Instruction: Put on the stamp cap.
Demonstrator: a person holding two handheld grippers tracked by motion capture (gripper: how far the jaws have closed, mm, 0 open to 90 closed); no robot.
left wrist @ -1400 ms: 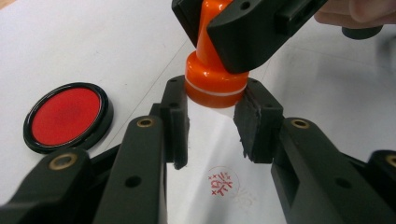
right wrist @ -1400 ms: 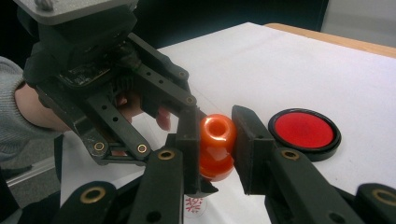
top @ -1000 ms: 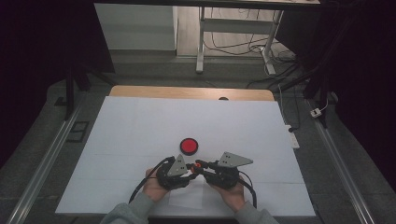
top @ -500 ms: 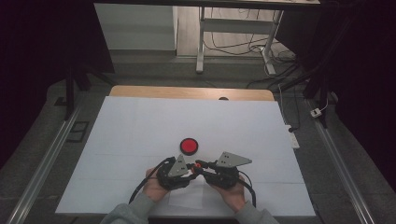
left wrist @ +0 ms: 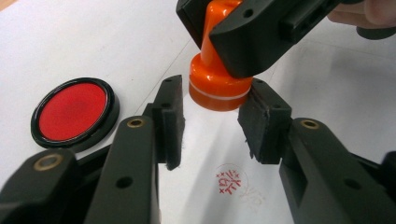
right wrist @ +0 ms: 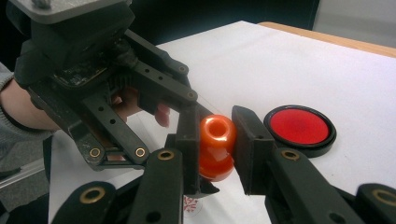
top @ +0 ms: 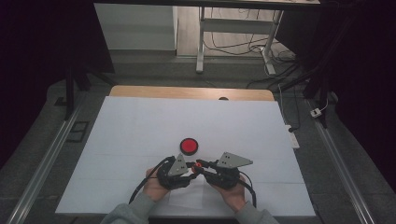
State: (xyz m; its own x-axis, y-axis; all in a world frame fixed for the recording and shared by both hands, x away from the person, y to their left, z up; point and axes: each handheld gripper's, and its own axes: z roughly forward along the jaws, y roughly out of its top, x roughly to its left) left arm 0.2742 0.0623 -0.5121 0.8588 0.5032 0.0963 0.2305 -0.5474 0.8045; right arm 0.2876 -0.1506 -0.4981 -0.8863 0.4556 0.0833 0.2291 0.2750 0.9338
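Note:
An orange stamp hangs just above the white paper, and my right gripper is shut on its knobbed handle. In the left gripper view the stamp's round base lies between the tips of my left gripper, whose jaws stand apart on either side of it, so it is open. A red stamped mark shows on the paper below. Both grippers meet near the table's front edge, left gripper and right gripper tip to tip. The red ink pad lies just beyond them.
The white paper covers most of the wooden table. Metal rails run along both sides. A cable trails from each gripper towards the person's sleeves. Table legs and cords stand on the floor behind.

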